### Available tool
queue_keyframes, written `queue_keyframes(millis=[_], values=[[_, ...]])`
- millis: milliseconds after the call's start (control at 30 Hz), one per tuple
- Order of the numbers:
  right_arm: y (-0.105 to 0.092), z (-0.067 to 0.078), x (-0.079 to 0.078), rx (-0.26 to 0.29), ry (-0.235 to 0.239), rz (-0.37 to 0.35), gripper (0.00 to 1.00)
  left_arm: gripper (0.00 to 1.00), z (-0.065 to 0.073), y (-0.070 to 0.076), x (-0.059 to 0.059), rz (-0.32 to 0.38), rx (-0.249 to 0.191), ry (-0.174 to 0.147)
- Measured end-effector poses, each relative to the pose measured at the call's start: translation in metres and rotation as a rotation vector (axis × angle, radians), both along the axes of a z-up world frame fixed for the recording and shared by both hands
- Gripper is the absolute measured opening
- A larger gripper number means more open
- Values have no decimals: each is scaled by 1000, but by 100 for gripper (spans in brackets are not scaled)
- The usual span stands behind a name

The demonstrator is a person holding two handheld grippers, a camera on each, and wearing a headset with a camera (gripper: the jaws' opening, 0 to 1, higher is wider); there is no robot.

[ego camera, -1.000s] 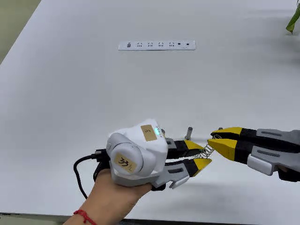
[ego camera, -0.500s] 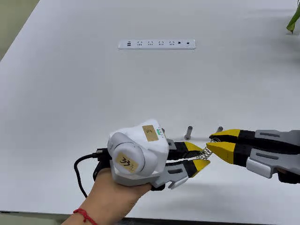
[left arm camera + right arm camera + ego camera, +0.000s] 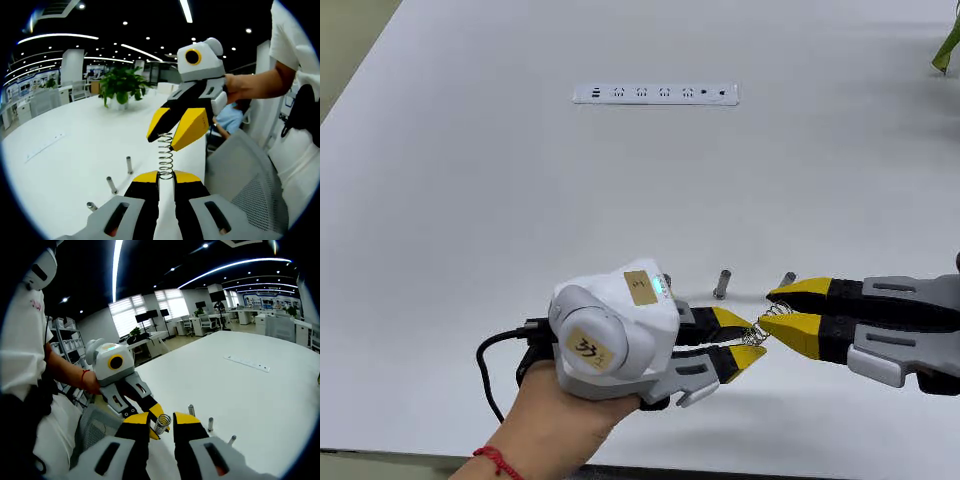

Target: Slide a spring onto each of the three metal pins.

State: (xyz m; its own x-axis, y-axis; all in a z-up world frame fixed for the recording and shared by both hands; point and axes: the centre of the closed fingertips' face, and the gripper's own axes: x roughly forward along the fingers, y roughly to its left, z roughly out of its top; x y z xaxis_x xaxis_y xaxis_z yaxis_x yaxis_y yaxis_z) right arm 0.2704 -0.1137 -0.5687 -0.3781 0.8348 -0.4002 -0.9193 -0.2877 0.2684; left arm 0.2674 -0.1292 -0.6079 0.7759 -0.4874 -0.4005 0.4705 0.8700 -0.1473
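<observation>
Spring (image 3: 165, 156) in left tool (image 3: 166, 176); sticker (image 3: 585, 347) scrawl unreadable

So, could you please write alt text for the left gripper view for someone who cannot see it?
A small spring is gripped at its near end by the left tool, while the right tool, above it, has its yellow jaws straddling the spring's far end. Three bare metal pins sit on the white table to the lower left.
</observation>
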Motion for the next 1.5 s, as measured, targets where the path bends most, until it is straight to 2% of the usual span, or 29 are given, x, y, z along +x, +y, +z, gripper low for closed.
queue_keyframes(millis=[167, 333, 400, 467, 567, 667, 767, 933, 1033, 1500], values=[[-3, -1, 1, -45, -90, 115, 24, 10, -1, -1, -1, -11, 3, 0], [-3, 2, -3, -92, -139, 240, 24, 10, -2, -2, -1, -20, 9, -4], [-8, -2, -10, -144, -125, 326, 25, 10, -2, -2, 0, -23, 10, -6], [-9, -9, -8, -171, -205, 397, 25, 10, -2, -2, -1, -27, 13, -7], [-9, -12, -9, -200, -244, 476, 25, 10, -3, -3, -1, -32, 12, -8], [-7, -16, -12, -233, -253, 534, 24, 10, -4, -4, -3, -37, 15, -7], [-7, -22, -12, -265, -300, 598, 21, 10, -5, -5, -4, -42, 15, -8], [-9, -24, -19, -293, -331, 659, 18, 10, -6, -3, -4, -37, 8, -11], [-10, -25, -17, -299, -340, 674, 14, 10, -5, -3, -4, -34, 3, -14], [-8, -25, -14, -308, -344, 669, 12, 11, -5, -2, -1, -36, 9, -23]])
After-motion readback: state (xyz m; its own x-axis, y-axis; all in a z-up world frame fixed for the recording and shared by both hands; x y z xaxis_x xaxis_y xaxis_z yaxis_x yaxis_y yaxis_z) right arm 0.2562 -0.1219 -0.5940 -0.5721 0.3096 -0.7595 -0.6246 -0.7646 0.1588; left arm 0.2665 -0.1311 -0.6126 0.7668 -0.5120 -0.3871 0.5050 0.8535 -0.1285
